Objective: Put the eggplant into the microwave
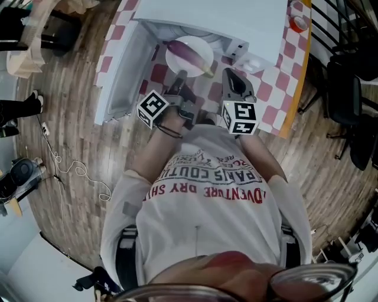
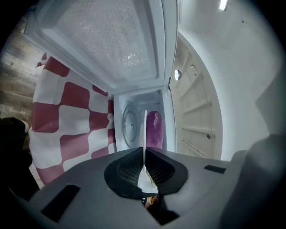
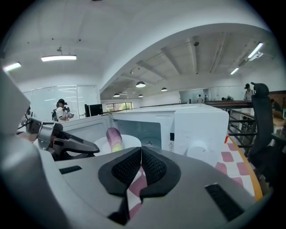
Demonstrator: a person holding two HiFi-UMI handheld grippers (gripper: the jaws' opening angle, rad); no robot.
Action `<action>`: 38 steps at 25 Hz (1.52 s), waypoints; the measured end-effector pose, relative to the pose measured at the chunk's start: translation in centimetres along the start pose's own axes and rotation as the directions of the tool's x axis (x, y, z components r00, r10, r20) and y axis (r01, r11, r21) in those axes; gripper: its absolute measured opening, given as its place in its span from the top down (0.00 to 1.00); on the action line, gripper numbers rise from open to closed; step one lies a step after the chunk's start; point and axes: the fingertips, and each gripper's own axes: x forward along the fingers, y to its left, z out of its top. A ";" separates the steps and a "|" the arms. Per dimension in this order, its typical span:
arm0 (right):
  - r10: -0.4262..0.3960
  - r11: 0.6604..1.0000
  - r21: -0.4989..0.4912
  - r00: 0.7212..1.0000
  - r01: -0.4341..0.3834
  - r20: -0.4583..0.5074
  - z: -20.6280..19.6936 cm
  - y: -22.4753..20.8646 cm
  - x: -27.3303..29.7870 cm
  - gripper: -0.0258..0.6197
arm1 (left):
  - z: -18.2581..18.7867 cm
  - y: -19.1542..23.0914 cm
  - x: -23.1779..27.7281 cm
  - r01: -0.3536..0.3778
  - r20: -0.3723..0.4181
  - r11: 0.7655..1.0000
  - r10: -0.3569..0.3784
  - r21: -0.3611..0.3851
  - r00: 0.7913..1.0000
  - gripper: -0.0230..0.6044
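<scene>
A purple eggplant (image 1: 192,54) lies on a white plate (image 1: 177,59) just in front of the white microwave (image 1: 224,17), whose door (image 1: 121,76) hangs open to the left. My left gripper (image 1: 180,78) is shut on the plate's near rim. In the left gripper view the plate (image 2: 144,129) shows edge-on between the jaws, with the eggplant (image 2: 154,129) beyond it. My right gripper (image 1: 231,78) hovers to the right of the plate, shut and empty. In the right gripper view the eggplant (image 3: 114,137) rests on the plate (image 3: 127,142) before the open microwave (image 3: 187,127).
The microwave stands on a table with a red-and-white checked cloth (image 1: 269,88). A small red-lidded item (image 1: 299,23) sits at the far right of the table. Dark chairs (image 1: 351,100) stand to the right, and a white cable (image 1: 71,171) lies on the wooden floor.
</scene>
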 end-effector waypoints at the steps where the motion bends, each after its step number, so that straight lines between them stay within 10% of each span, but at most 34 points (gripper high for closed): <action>1: -0.007 1.000 0.020 1.000 0.007 -0.007 -0.1 -0.2 0.4 0.92 | 0.3 0.2 0.4 -0.004 -0.004 1.000 0.004 0.004 1.000 0.91; 15: -0.139 0.990 0.004 0.989 0.140 -0.055 -0.7 -0.2 5.2 0.92 | 4.0 3.7 6.8 -0.049 -0.105 0.999 0.047 -0.017 0.993 0.91; 38: -0.117 0.993 -0.018 0.985 0.116 -0.127 -2.3 0.3 8.8 0.92 | 6.3 7.1 14.6 -0.138 -0.097 0.990 0.137 -0.002 0.986 0.91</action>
